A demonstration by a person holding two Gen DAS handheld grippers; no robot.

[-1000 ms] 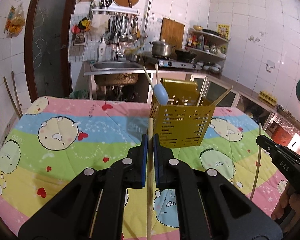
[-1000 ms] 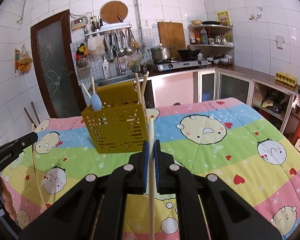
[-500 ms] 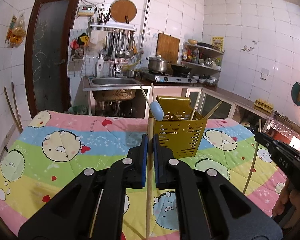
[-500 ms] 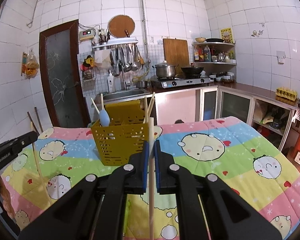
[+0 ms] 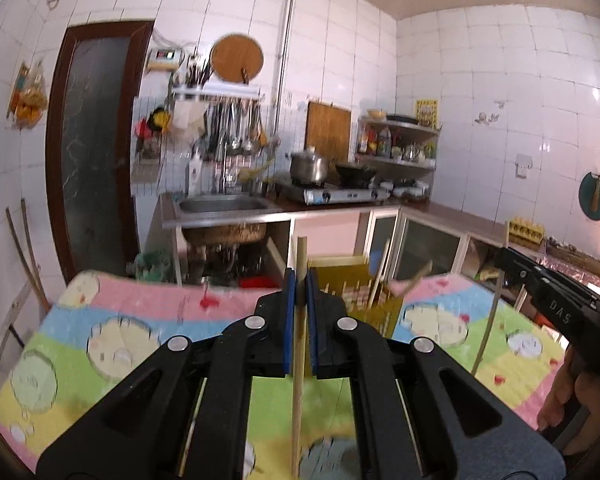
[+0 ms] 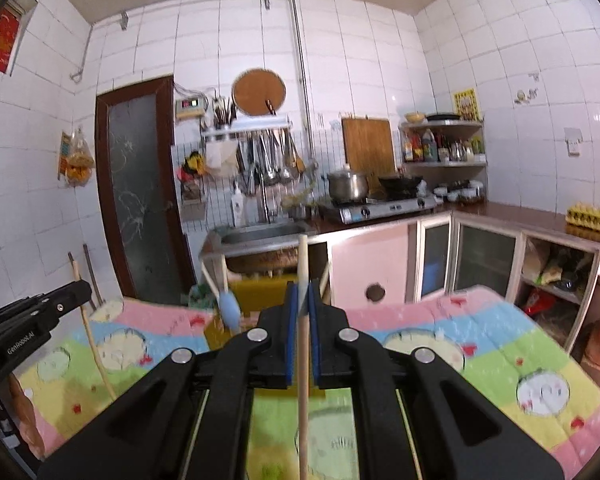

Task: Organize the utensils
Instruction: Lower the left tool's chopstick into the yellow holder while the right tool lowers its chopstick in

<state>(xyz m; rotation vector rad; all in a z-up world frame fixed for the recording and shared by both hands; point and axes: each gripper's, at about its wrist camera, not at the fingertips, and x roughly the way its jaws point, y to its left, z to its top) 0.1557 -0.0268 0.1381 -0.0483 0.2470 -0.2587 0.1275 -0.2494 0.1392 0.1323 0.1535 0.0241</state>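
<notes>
Left wrist view first: my left gripper (image 5: 299,300) has its blue pads (image 5: 287,320) pressed in on a pale wooden chopstick (image 5: 298,360), which stands nearly upright, its top clear above the fingertips and its lower length running down toward the quilt. I judge that vertical hold is meant for dropping it end-first into the yellow utensil basket (image 5: 370,300), which sits just beyond and slightly right of the fingers on the cartoon-print quilt (image 5: 100,344). Right wrist view shows the same: my right gripper (image 6: 301,308) is clamped on a second chopstick (image 6: 303,380), also upright, with the basket (image 6: 260,292) directly behind the fingertips and mostly hidden by them. That basket is perforated, already carrying a few sticks leaning out of it and a light blue spoon-like utensil (image 6: 230,312) at its left side. Each gripper appears in the other's view beside the basket, well apart from it. Both views are motion-blurred, so fine detail is lost.
</notes>
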